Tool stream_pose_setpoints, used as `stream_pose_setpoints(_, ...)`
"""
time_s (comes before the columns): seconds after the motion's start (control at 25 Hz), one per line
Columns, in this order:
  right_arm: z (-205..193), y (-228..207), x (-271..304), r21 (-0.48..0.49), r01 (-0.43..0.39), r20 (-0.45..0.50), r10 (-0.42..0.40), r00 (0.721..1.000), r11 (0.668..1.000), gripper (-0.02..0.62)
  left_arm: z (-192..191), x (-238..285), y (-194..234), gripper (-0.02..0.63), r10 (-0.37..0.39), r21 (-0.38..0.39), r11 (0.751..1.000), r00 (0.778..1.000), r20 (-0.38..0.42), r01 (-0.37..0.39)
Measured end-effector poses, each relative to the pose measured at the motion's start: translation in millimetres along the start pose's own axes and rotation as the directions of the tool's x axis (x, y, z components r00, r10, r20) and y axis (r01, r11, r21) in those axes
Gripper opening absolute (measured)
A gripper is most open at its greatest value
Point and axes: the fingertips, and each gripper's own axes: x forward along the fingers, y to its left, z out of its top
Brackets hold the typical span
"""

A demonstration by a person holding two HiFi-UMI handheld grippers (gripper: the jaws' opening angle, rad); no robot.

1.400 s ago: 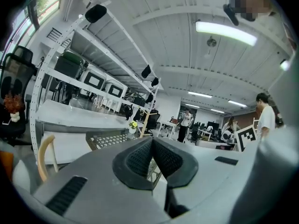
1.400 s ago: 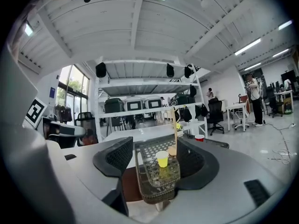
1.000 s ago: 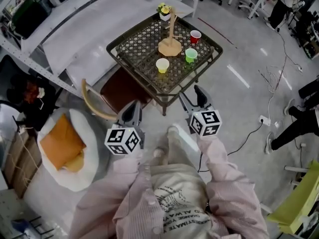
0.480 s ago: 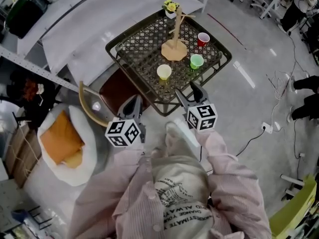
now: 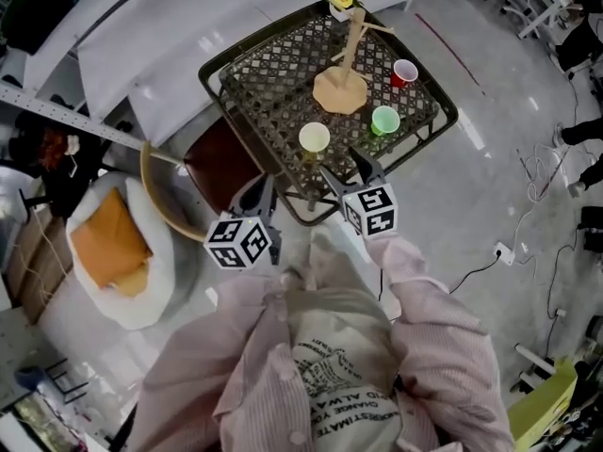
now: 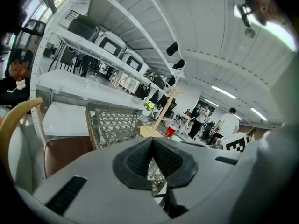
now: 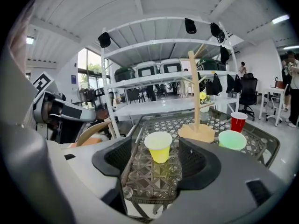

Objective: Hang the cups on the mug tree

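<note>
Right hand-held gripper (image 5: 347, 173) hung with its jaws wide apart at the near edge of the table (image 5: 283, 92); they had just been opening a little further and gripped nothing. Straight ahead of it, framed between the jaws in the right gripper view but clear of both pads, a yellow cup (image 5: 314, 139) stood upright on the woven metal tabletop. Further ahead and to that gripper's right stood a green cup (image 5: 384, 121), also upright, and beyond that a red cup (image 5: 404, 72), close to the table's far right edge. Between the yellow cup and the red one rose the wooden mug tree (image 5: 341, 88), its round base flat on the mesh and its post upright, with all three cups apart from it on the table. Behind the tree, at the far corner, sat a small pot of yellow flowers (image 5: 340, 1). The left hand-held gripper (image 5: 257, 196) was beside the right one, on its left and a little lower, off the table's near left edge; in the left gripper view its dark pads met at the tips with nothing between them. Just ahead of it and to its left stood a chair (image 5: 221, 163) with a brown seat and a curved wooden back. Further to its left lay a white cushion (image 5: 141, 243) carrying something orange.
</note>
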Motion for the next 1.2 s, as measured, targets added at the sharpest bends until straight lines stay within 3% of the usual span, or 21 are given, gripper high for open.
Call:
stream_pose_setpoints(0.56,-49.2,-12.0,77.4,-0.078,-0.156,-0.167,0.142,0.976,0.985,0.288,-33.9,49.3,34.9,-0.002,0.097,-0.112,0.989,0.994,-0.047,-0.102)
stream_pose_setpoints(1.2,-49.5,-6.0,119.7,-0.123,-0.181,-0.200,0.154,0.968,0.976,0.287,-45.2,58.5,51.9,-0.002,0.116,-0.171,0.977,0.991,-0.066,-0.126)
